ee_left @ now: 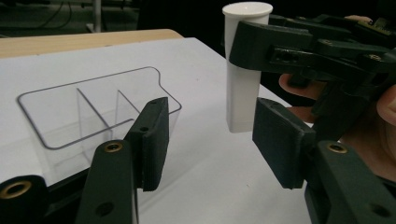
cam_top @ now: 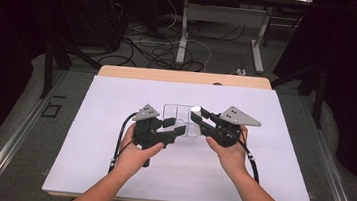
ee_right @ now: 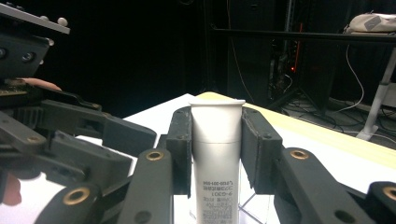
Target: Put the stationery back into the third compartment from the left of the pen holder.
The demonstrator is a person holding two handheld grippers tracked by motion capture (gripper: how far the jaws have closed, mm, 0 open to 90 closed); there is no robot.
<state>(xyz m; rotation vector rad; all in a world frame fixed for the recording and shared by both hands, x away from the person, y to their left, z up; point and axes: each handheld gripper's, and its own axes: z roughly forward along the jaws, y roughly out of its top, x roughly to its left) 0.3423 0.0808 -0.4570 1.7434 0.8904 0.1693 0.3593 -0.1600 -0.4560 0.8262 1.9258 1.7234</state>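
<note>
Holding a white tube [ee_right: 217, 154] upright, the right gripper [ee_right: 217, 140] clamps it near the top.
Left gripper [ee_left: 210, 140], jaws apart, waits at nine o'clock; the tube could tip, probably against the clear divided tray [ee_left: 93, 112].

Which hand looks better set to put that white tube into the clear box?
Right, probably. The right gripper already clamps the white tube upright between its jaws, just beside the clear divided box. The left gripper is open and holds nothing.

Tube [ee_left: 243, 84] right of divided tray [ee_left: 93, 112], both on mat [cam_top: 108, 173].
</note>
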